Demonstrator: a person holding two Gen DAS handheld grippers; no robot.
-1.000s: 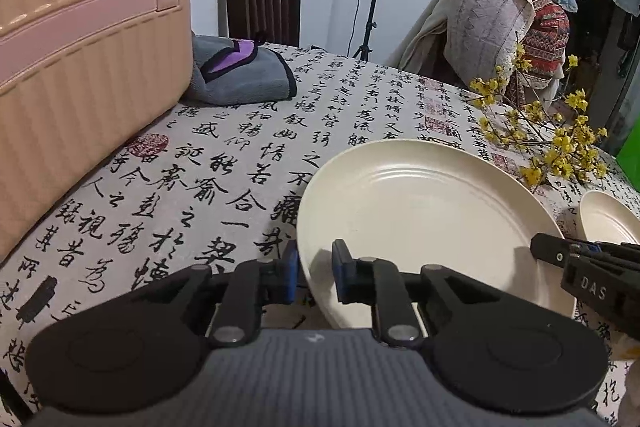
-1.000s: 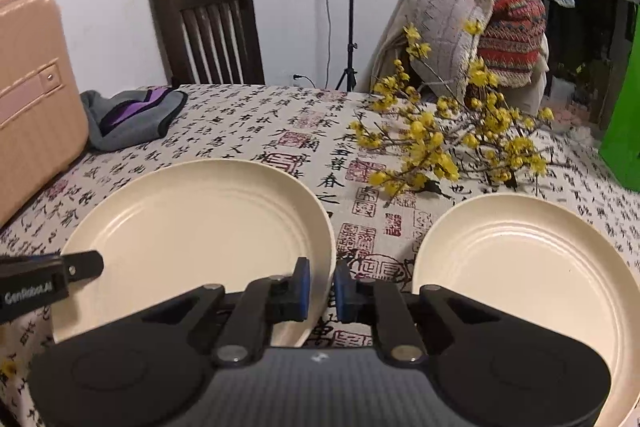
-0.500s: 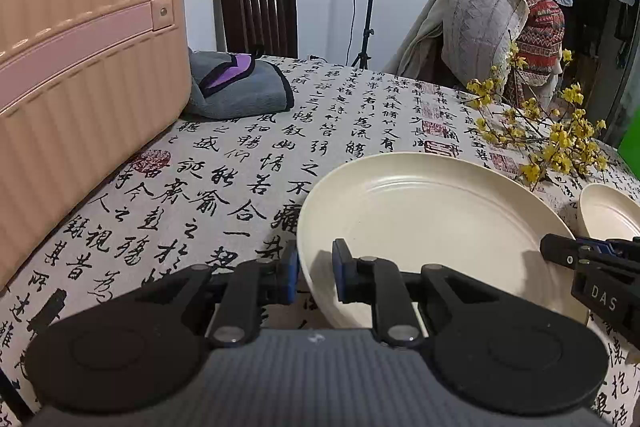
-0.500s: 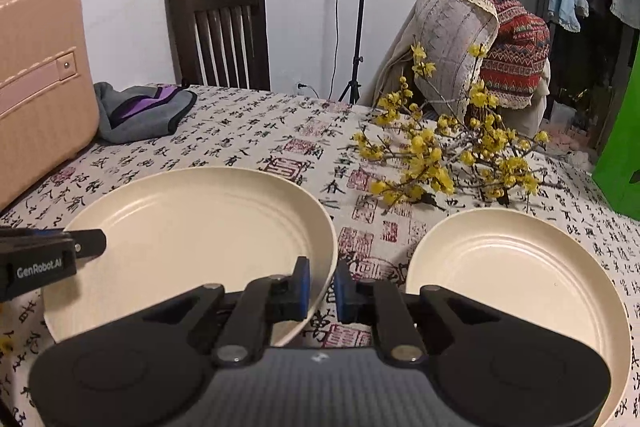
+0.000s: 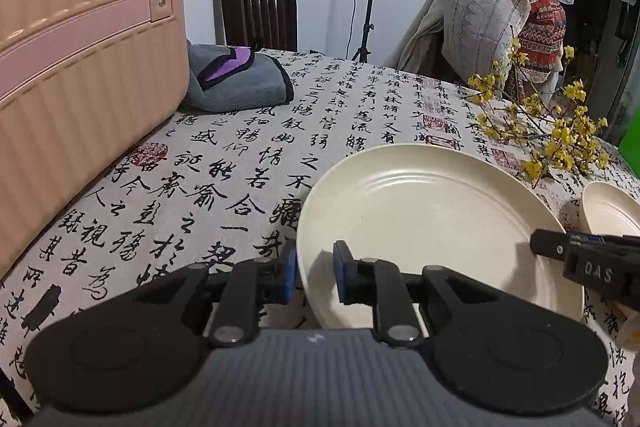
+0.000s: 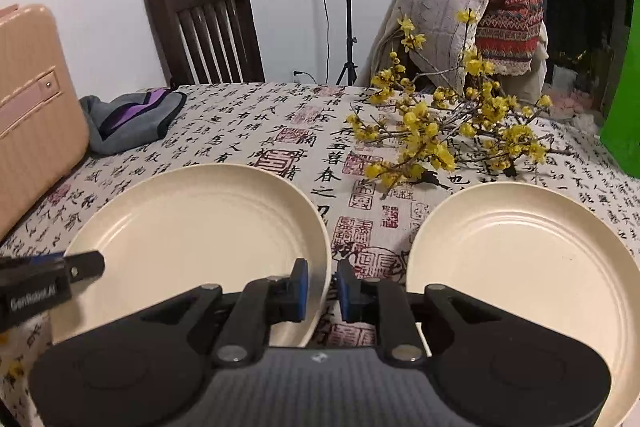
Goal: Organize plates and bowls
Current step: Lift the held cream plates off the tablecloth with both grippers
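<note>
Blk grippers (image 5: 315,277), blue pads (image 5: 339,273)

2 round cream plates lie flat and upright on the table, side by side and apart, with printed cloth showing between them. The left plate (image 6: 192,227) has faint rings around its shallow centre. The right plate (image 6: 528,267) looks the same, and both are empty.
</note>
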